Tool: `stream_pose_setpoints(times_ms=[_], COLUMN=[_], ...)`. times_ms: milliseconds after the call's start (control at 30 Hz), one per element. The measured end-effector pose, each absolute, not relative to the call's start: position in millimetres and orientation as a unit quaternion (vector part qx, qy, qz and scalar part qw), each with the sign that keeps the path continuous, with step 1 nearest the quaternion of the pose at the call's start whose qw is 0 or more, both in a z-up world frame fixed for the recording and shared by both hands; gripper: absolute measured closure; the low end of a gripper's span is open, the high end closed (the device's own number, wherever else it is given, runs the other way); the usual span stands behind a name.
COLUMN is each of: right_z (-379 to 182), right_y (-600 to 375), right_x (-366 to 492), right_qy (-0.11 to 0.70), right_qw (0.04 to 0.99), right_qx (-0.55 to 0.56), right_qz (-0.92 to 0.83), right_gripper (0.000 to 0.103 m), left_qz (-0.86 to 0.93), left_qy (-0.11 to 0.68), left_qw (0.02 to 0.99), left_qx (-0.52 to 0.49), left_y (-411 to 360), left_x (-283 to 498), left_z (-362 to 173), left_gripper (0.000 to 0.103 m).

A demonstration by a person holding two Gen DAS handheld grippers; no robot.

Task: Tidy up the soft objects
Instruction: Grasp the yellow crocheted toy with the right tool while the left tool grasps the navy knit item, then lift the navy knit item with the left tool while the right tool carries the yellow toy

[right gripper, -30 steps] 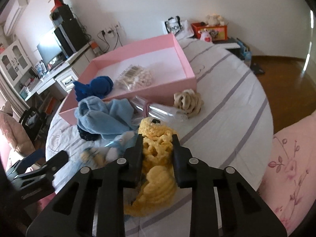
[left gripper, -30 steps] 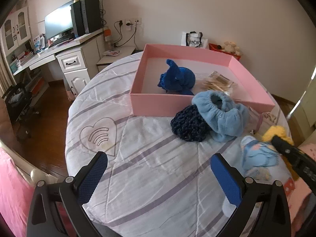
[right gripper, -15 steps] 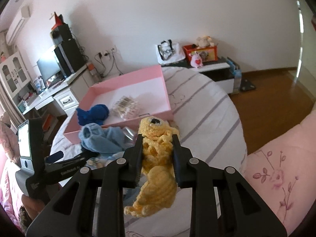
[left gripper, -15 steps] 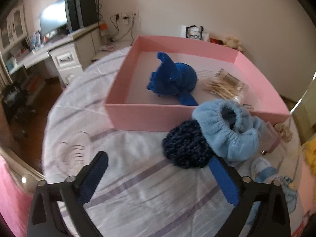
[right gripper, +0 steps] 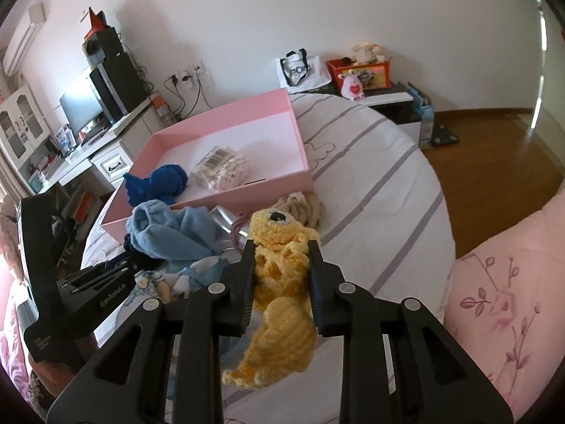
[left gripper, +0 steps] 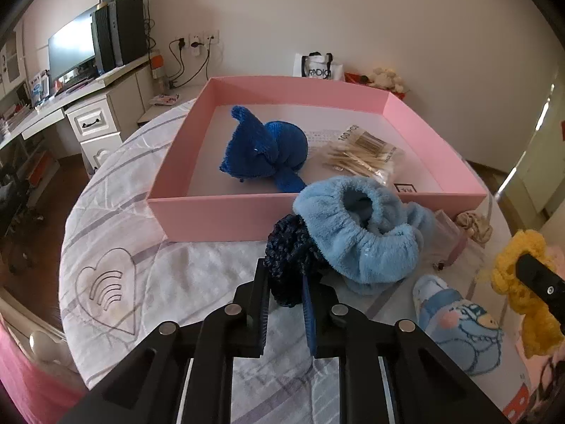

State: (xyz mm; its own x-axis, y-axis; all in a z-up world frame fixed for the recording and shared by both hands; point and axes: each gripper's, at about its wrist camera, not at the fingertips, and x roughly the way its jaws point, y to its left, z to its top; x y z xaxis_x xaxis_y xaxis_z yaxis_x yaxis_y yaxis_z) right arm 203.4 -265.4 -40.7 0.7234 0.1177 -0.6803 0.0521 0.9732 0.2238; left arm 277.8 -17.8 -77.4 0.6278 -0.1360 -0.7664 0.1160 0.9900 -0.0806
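Observation:
A dark navy knitted piece (left gripper: 289, 247) lies on the bedspread in front of the pink box (left gripper: 226, 219), half under a light blue fleece piece (left gripper: 353, 233). My left gripper (left gripper: 284, 275) is closing on the navy piece, and its pads press that piece's near edge. My right gripper (right gripper: 282, 247) is shut on a yellow crochet toy (right gripper: 279, 268), which hangs above the bed. The toy also shows at the right edge of the left wrist view, toy (left gripper: 508, 265). A royal blue knitted item (left gripper: 265, 148) lies inside the box.
A pack of cotton swabs (left gripper: 363, 155) also lies in the box. A blue cartoon-print sock (left gripper: 455, 321), a beige scrunchie (left gripper: 473, 226) and a clear bottle (left gripper: 448, 243) lie on the striped bedspread to the right. A desk with a monitor (left gripper: 70, 49) stands far left.
My left gripper moved forward and down to the navy knitted piece and went from wide open to shut on it. The right gripper kept its hold on the yellow toy.

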Motion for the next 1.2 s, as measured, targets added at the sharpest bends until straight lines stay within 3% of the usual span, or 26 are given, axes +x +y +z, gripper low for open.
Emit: stream_pose_setpoints(times_ms=[500,1200], right_z=[-14,53], right_y=[-235,-211], right_x=[172,97], right_qy=[0.345,0.245], right_qw=[0.933,0.964], right_qx=[0.089,0.060], right_qz=[0.043,0.081], right_gripper=[0.079,0.078], left_qz=[-0.040,-0.040], left_qy=[0.376,0.253], left_qw=[0.926,0.966], left_qx=[-0.014,-0.019], left_y=[8,30], left_x=[210,67], left_z=[-29,61], left_gripper=[0.090,0.090])
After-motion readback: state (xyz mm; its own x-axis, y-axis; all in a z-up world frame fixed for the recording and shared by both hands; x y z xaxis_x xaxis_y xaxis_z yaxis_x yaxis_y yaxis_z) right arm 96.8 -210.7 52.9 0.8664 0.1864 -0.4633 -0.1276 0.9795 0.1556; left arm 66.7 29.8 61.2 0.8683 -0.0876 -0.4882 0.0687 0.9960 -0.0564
